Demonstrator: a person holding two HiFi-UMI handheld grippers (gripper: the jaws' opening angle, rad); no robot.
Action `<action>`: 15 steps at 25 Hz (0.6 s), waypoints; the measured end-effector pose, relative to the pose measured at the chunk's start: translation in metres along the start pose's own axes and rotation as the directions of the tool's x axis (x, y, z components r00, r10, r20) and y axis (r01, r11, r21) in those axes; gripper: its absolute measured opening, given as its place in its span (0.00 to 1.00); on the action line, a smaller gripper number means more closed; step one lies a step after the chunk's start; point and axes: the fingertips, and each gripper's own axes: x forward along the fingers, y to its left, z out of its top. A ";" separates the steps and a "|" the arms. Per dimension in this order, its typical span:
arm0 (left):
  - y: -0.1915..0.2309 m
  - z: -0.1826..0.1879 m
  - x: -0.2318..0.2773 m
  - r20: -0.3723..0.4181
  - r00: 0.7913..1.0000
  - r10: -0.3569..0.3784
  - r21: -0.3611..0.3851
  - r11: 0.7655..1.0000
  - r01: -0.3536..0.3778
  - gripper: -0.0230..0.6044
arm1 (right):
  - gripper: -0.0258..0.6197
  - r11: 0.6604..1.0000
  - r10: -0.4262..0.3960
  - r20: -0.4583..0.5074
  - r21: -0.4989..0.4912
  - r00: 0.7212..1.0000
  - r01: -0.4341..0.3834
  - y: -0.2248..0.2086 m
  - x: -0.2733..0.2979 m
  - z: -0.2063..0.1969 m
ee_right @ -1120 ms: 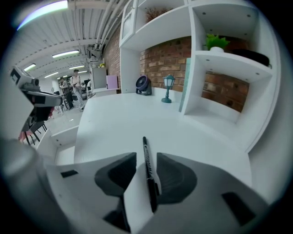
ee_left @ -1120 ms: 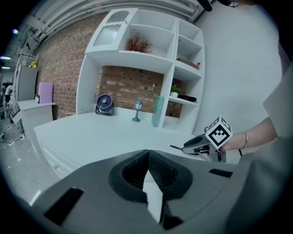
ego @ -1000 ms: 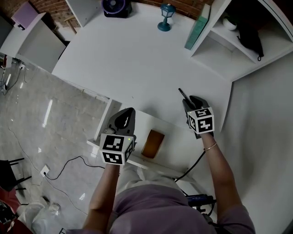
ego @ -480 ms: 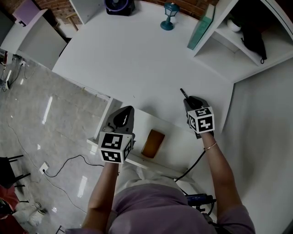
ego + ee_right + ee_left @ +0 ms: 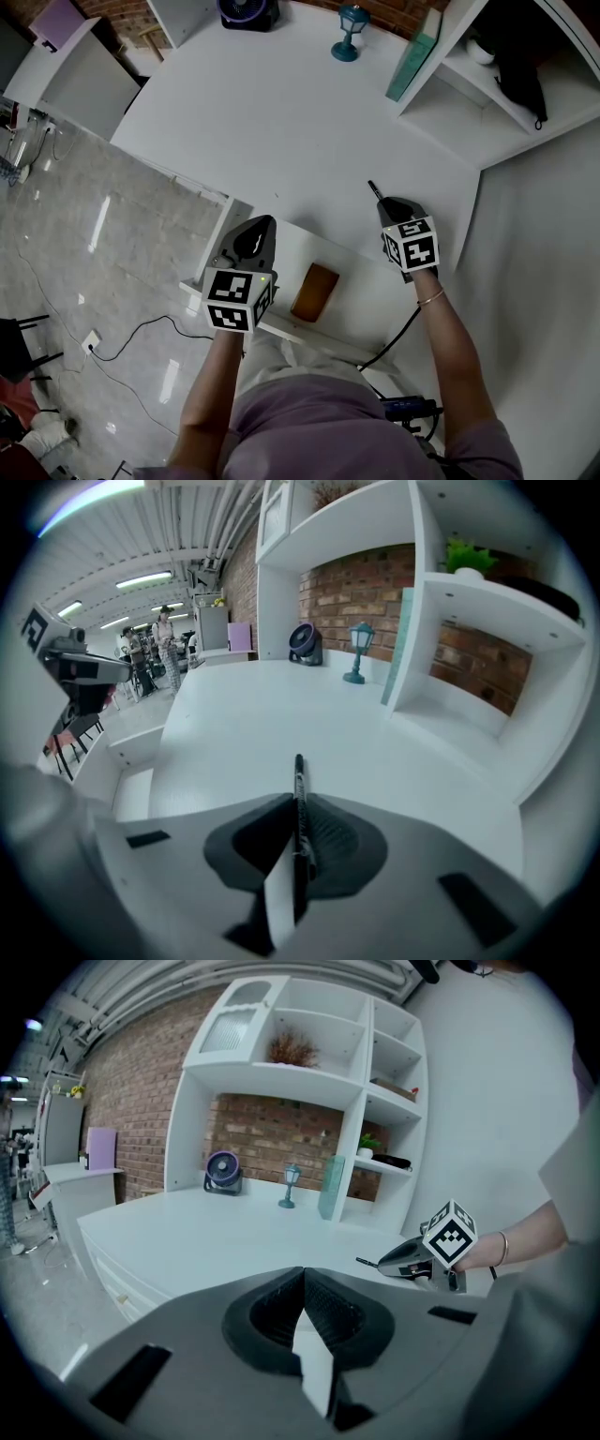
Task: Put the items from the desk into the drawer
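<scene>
Closing further, right gripper [image 5: 297, 801] pinches pen [image 5: 298, 769] between its jaws; left gripper [image 5: 304, 1275] closed.

counted, one of each: desk [image 5: 281, 122], open drawer [image 5: 361, 281], black pen [image 5: 375, 191], brown case [image 5: 314, 292], fan [image 5: 248, 11], small lantern [image 5: 348, 34], teal book [image 5: 410, 56].

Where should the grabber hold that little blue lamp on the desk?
Probably its thin stem, between the wider lantern top and round base of the lamp. It stands upright, so come in level from across the desk in front, jaws either side.
</scene>
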 end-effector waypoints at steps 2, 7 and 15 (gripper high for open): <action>0.001 0.000 -0.002 0.004 1.000 0.003 -0.001 1.000 -0.003 0.03 | 0.11 1.000 -0.003 -0.003 -0.005 1.000 0.003 0.000 0.000 0.000; 0.002 0.003 -0.007 0.009 1.000 0.006 -0.005 1.000 -0.006 0.04 | 0.11 1.000 -0.010 -0.009 -0.002 1.000 0.010 0.001 -0.002 -0.001; 0.005 0.004 -0.014 0.023 1.000 0.008 0.007 1.000 -0.008 0.03 | 0.11 1.000 -0.016 0.049 0.008 0.999 0.015 0.014 -0.022 0.012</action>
